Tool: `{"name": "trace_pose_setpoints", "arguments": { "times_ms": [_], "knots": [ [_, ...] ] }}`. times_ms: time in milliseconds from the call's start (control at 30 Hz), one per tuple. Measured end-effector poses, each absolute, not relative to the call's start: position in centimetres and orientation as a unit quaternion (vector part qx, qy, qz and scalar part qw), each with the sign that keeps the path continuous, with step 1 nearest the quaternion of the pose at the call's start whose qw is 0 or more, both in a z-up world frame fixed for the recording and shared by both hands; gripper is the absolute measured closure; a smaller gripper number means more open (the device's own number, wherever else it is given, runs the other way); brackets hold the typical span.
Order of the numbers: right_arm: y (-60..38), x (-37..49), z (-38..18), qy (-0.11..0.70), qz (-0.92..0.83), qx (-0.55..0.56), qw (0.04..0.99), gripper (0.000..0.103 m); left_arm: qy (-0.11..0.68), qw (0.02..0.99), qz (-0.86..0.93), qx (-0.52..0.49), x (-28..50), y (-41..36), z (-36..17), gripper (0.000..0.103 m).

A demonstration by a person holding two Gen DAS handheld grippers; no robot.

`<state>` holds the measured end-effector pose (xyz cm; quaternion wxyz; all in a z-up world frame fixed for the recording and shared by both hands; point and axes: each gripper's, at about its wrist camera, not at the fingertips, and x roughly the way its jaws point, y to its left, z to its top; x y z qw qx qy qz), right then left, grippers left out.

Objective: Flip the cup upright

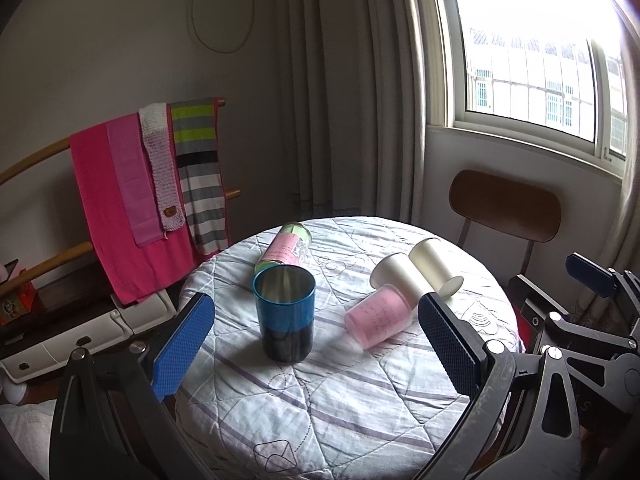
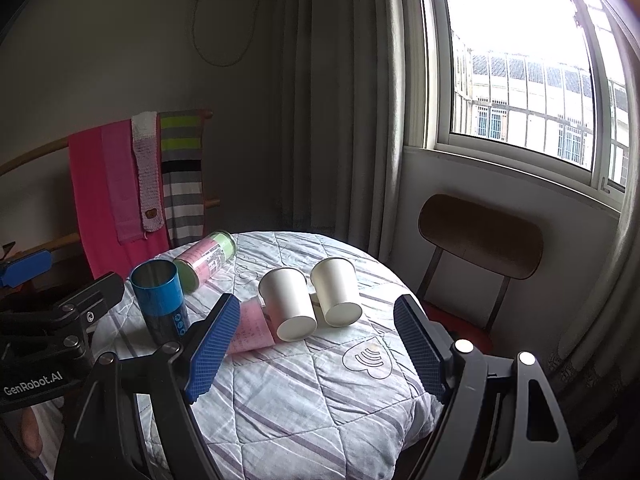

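A blue and black metal cup (image 1: 285,315) (image 2: 160,305) stands upright on the round table (image 1: 340,408) (image 2: 304,400). A pink cup (image 1: 378,316) (image 2: 251,330), two white paper cups (image 1: 396,274) (image 1: 436,266) (image 2: 289,304) (image 2: 336,297) and a pink and green tumbler (image 1: 286,246) (image 2: 204,259) lie on their sides. My left gripper (image 1: 316,344) is open and empty, near the blue cup. My right gripper (image 2: 316,348) is open and empty, in front of the white cups.
A wooden chair (image 1: 504,210) (image 2: 480,236) stands behind the table at the right, under the window. A rack with pink and striped towels (image 1: 152,184) (image 2: 136,184) stands at the left. A white case (image 1: 80,336) lies left of the table.
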<state>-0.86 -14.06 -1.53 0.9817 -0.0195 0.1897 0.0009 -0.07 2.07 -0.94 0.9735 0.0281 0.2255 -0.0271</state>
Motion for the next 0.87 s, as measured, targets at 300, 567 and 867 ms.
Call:
{"name": "trace_pose_setpoints", "arguments": {
  "times_ms": [300, 567, 867],
  "knots": [
    [-15.4, 0.0, -1.4, 0.188, 0.001, -0.018, 0.982, 0.022, 0.251, 0.967, -0.025, 0.031, 1.4, 0.5, -1.2, 0.0],
    [-16.0, 1.1, -1.9, 0.196, 0.007, -0.011, 0.98, 0.022, 0.258, 0.965, -0.006, 0.033, 2.3, -0.1, -1.2, 0.0],
    [-16.0, 1.2, -2.0, 0.198, 0.011, -0.01, 0.98, 0.022, 0.251, 0.967, -0.001, 0.033, 2.3, 0.0, -1.2, 0.0]
  ]
}}
